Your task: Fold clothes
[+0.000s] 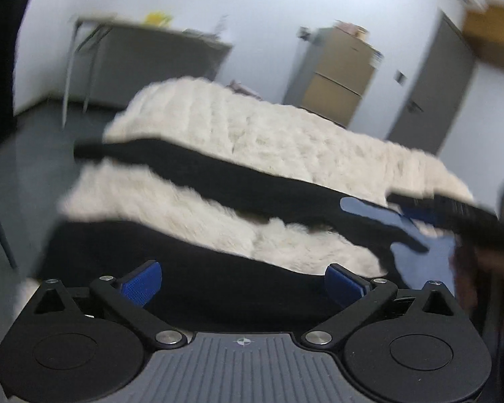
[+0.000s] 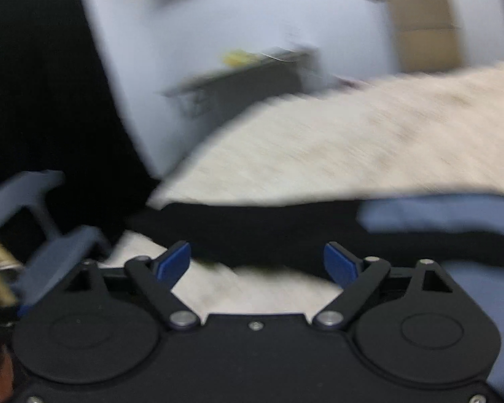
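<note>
A black garment with blue-grey panels lies spread on a cream fluffy blanket. In the left wrist view one long black sleeve stretches across the blanket, and a broad black part lies right under my left gripper. That gripper is open and its blue pads hold nothing. The blurred right wrist view shows the black cloth and a blue-grey panel just beyond my right gripper, which is also open and empty. A dark ribbed tool part reaches in at the right edge over the blue panel.
The blanket covers a raised surface whose left edge drops to a dark floor. A grey table with a yellow item stands by the white wall. A brown cabinet and a grey door are behind.
</note>
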